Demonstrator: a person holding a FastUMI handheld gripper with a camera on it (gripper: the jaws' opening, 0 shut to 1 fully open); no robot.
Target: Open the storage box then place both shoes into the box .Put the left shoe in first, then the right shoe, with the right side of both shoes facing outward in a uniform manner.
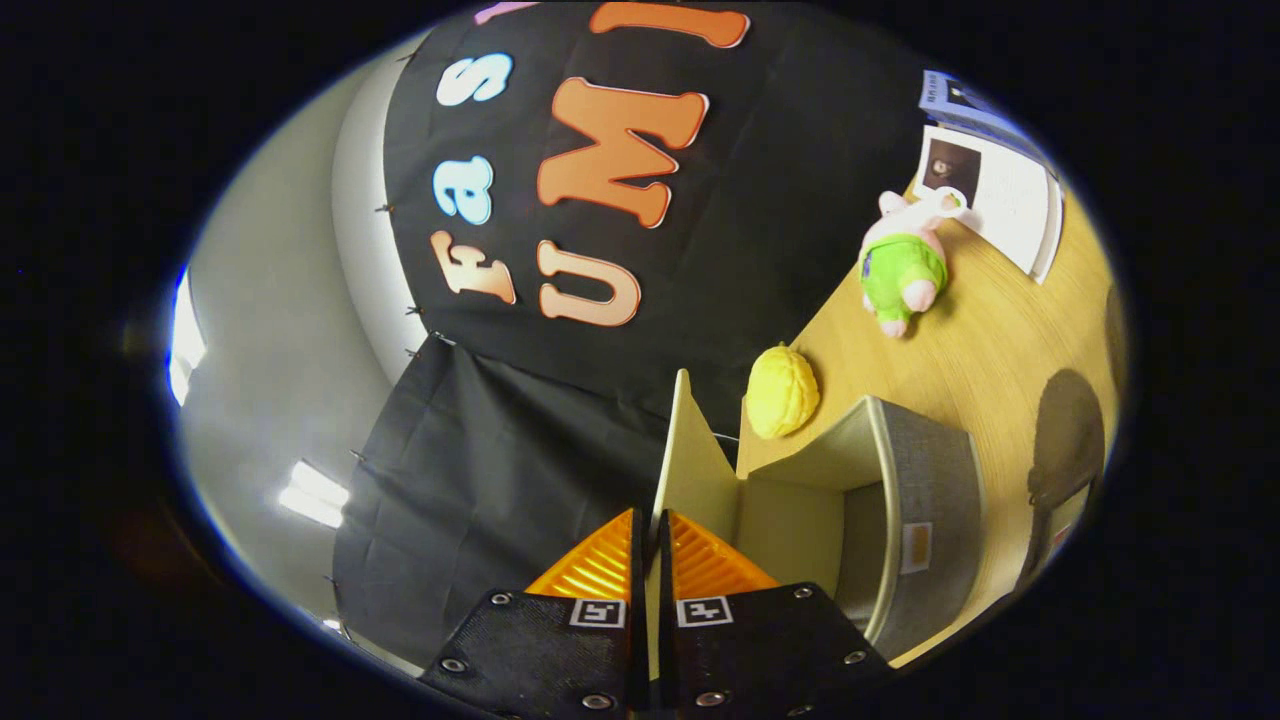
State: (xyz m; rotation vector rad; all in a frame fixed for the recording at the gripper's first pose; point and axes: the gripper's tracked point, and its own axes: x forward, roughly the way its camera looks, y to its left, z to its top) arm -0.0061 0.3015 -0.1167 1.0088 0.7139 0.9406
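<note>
While lifted, lid [690, 450] in claw [650, 545].

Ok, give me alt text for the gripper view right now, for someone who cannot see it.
The gripper is shut on the raised lid of the grey storage box, which stands open on a wooden table. Beyond the box lie a yellow toy, a pink and green plush and some papers.

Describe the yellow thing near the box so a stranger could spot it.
On the wooden table, just beyond the open grey storage box whose lid the gripper pinches, lies a yellow toy. It is rounded and ridged, unlike the green-and-pink plush farther on.
</note>
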